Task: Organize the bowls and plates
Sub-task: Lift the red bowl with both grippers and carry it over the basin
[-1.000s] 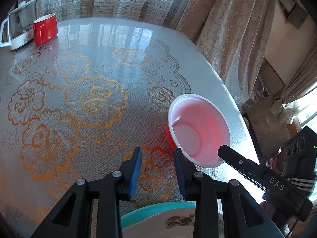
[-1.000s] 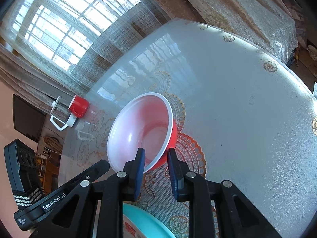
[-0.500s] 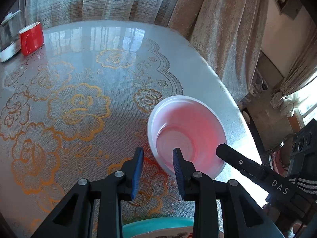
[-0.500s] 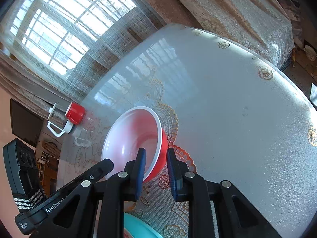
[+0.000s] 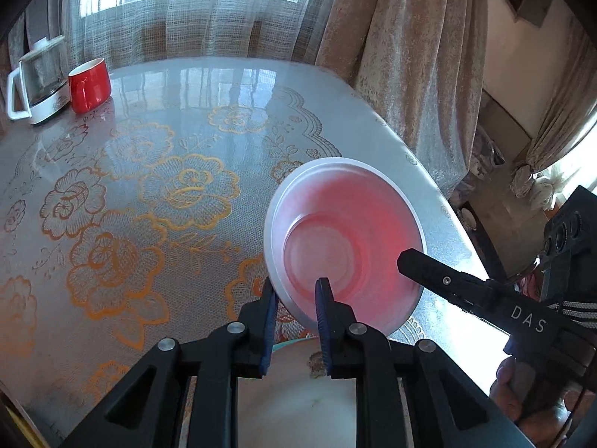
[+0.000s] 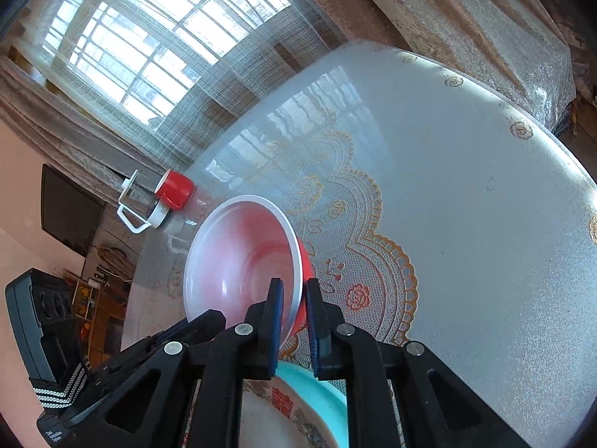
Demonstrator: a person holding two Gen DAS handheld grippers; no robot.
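Since one second ago, both of your grippers have closed on the bowl (image 5: 345,239), which stood flat on the table (image 5: 156,171) then and is now tilted and raised from it. The left gripper (image 5: 296,308) pinches the near rim of the bowl: one blue pad is outside the wall, the other inside. The right gripper (image 6: 294,310) clamps the rim on the opposite side in the same way, one pad in the white inside, one against the red outside.

The bowl is round, thin and looks like plastic, red outside and glossy white inside, with a pink glow through the wall. Below the bowl, just under the gripper fingers, lies a plate (image 6: 298,410) with a turquoise rim, a cream middle and printed decoration. The table under the bowl is covered with a shiny transparent sheet over a lace cloth with golden flowers. Far from the bowl, at the back edge, a red mug (image 5: 89,84) stands just beside a glass kettle (image 5: 37,78) with a white handle.
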